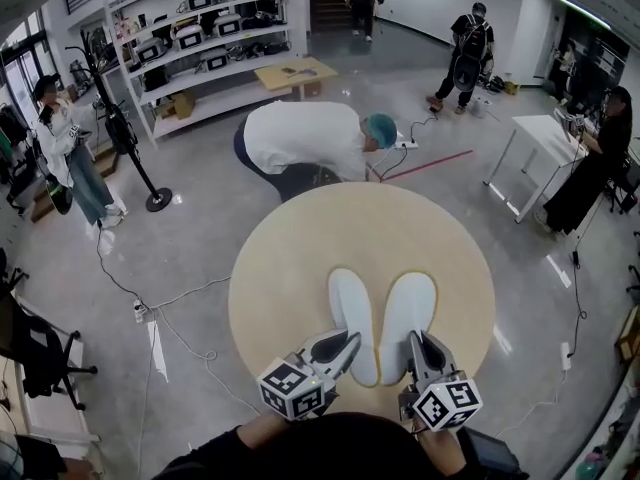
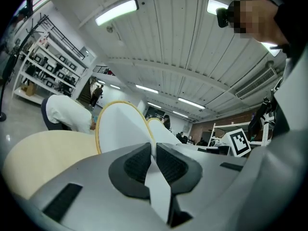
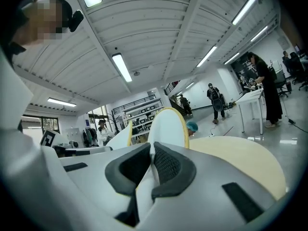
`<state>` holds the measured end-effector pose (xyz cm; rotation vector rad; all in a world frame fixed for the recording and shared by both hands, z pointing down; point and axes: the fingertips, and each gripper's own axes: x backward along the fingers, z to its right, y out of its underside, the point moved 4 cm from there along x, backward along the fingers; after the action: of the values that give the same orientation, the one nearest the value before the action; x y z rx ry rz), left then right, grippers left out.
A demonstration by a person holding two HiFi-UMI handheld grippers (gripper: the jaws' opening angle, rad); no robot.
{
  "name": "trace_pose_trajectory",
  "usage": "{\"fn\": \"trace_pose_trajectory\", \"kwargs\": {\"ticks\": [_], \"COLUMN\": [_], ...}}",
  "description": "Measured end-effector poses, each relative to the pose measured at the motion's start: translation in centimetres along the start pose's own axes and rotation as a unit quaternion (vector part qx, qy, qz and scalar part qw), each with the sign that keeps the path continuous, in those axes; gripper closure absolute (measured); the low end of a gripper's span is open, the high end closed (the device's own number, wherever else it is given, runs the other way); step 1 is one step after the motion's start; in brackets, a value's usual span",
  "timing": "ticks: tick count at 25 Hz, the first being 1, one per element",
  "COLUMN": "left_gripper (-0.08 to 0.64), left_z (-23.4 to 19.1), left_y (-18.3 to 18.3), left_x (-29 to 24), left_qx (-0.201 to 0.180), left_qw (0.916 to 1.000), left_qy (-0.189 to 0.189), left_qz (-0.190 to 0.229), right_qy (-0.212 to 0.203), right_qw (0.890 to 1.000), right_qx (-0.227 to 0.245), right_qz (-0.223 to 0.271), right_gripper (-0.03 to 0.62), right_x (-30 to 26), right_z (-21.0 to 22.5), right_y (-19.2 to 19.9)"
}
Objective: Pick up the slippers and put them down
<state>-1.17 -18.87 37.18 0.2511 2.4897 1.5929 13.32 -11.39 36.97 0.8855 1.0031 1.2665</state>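
Observation:
Two white slippers with yellow-edged soles hang side by side over the round beige table (image 1: 290, 258), toes pointing away from me. My left gripper (image 1: 340, 349) is shut on the heel of the left slipper (image 1: 352, 308). My right gripper (image 1: 416, 346) is shut on the heel of the right slipper (image 1: 408, 313). In the left gripper view the held slipper (image 2: 120, 129) rises from between the shut gripper (image 2: 153, 154), and the other slipper (image 2: 161, 131) shows just beyond. In the right gripper view the gripper (image 3: 151, 160) pinches its slipper (image 3: 168, 126), with the left slipper (image 3: 120, 137) beside it.
A person in a white shirt (image 1: 300, 140) bends over just beyond the table's far edge. Shelving (image 1: 200, 48) stands at the back left and a coat stand (image 1: 155, 200) on the floor to the left. A white table (image 1: 545, 143) is at the right. Cables run across the floor.

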Motion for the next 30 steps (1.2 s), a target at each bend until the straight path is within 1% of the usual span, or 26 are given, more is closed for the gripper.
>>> {"fn": "trace_pose_trajectory", "kwargs": {"ticks": [3, 7, 12, 15, 18, 21, 24, 27, 30], "left_gripper": [0.531, 0.530, 0.530, 0.530, 0.531, 0.529, 0.530, 0.529, 0.530], "left_z": [-0.8, -1.5, -1.8, -2.5, -2.6, -1.2, 1.1, 2.9, 6.0], "left_y": [0.7, 2.4, 4.5, 5.4, 7.1, 7.4, 7.3, 7.2, 7.4], "left_x": [0.7, 1.4, 1.9, 0.8, 0.2, -0.6, -0.8, -0.4, -2.2], "left_qx": [0.017, 0.048, 0.080, 0.093, 0.105, 0.098, 0.083, 0.066, 0.061], "left_qw": [0.9999, 0.9988, 0.9962, 0.9942, 0.9919, 0.9924, 0.9940, 0.9950, 0.9921], "left_qy": [0.000, 0.003, 0.021, 0.030, 0.028, 0.014, -0.009, -0.055, -0.108], "left_qz": [-0.002, -0.009, -0.028, -0.043, -0.065, -0.073, -0.070, -0.052, -0.022], "right_qy": [0.006, 0.022, 0.047, 0.058, 0.069, 0.064, 0.040, 0.001, -0.035], "right_qw": [1.000, 1.000, 0.997, 0.996, 0.993, 0.994, 0.997, 0.998, 0.998], "right_qx": [0.002, 0.003, -0.001, -0.005, -0.001, -0.002, -0.014, -0.017, -0.019], "right_qz": [-0.003, -0.019, -0.053, -0.073, -0.094, -0.087, -0.069, -0.060, -0.056], "right_gripper": [0.565, 0.565, 0.563, 0.565, 0.563, 0.565, 0.565, 0.565, 0.565], "right_x": [0.0, 0.8, 2.0, 1.7, 2.2, 3.2, 4.9, 6.3, 8.0], "right_z": [-0.7, -1.3, -2.1, -1.6, -0.4, 1.1, 2.1, 3.0, 6.8], "right_y": [0.7, 2.2, 4.3, 5.2, 6.4, 5.9, 5.2, 4.8, 2.7]}}
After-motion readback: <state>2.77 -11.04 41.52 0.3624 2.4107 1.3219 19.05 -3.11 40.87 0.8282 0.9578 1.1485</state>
